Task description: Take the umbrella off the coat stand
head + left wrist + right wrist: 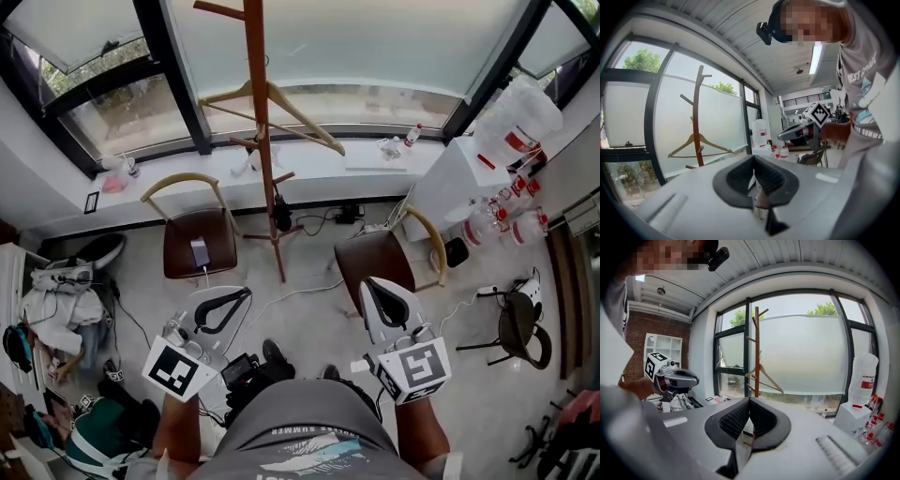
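Note:
A tall wooden coat stand (260, 141) rises by the window, with a wooden hanger (281, 105) on an upper peg. A small black folded umbrella (281, 214) hangs low on the stand, near the floor. My left gripper (246, 293) and right gripper (368, 283) are held close to my body, well short of the stand, both pointing toward it. Each has its jaws together with nothing between them. The stand (697, 117) and hanger (699, 144) show in the left gripper view beyond the left gripper (752, 161). The right gripper (749, 401) faces the stand (757, 352); the umbrella is hidden there.
A brown chair (178, 253) with a phone on it stands left of the stand, another brown chair (380, 262) to its right. Cables trail over the floor. A white table (455, 183) with bottles is at the right, a black chair (520, 323) beyond it, and clutter lies at the left.

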